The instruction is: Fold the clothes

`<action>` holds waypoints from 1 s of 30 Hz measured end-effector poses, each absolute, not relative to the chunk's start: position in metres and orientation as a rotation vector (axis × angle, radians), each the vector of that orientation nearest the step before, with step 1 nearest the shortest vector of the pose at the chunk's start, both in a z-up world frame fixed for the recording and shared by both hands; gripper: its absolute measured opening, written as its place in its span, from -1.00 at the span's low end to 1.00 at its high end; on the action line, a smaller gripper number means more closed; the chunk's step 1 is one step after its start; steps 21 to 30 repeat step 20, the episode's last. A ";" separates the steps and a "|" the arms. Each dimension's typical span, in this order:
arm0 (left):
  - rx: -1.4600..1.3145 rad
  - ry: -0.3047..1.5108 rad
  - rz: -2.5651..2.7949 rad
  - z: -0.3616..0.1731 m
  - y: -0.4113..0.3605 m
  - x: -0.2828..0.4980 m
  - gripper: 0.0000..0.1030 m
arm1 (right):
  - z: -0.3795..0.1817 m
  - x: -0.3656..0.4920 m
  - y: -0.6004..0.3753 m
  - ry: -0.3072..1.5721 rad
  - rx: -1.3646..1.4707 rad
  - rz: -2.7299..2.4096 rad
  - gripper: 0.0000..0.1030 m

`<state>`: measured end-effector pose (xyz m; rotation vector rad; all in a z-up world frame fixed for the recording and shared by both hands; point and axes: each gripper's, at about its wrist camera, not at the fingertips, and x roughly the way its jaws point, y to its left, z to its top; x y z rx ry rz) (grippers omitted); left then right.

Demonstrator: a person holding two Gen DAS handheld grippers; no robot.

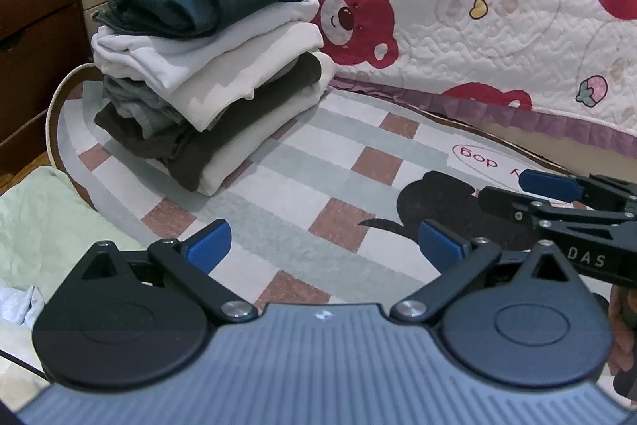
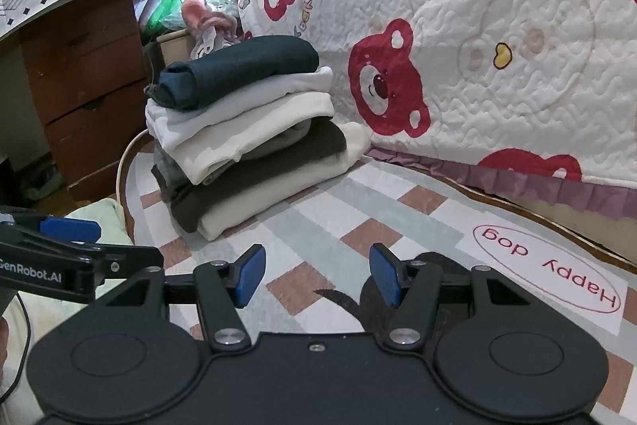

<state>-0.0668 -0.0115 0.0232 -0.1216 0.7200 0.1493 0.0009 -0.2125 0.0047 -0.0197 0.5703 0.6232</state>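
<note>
while each hand-held gripper [image 1: 324, 245] [image 2: 317, 275] gapes empty, the folded stack [image 1: 207, 74] sits ahead-left.

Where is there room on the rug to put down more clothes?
The checked rug is bare between the folded pile, the bed quilt and the open left tool and right tool. It is crowded at the pile by the drawers.
</note>
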 end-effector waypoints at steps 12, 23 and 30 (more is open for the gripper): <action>-0.131 0.710 0.145 0.022 -0.011 -0.068 1.00 | 0.001 0.000 -0.210 0.586 -0.022 0.628 0.22; -0.114 0.711 0.139 0.023 -0.014 -0.067 1.00 | 0.001 0.001 -0.210 0.590 -0.019 0.630 0.22; -0.114 0.711 0.139 0.023 -0.014 -0.067 1.00 | 0.001 0.001 -0.210 0.590 -0.019 0.630 0.22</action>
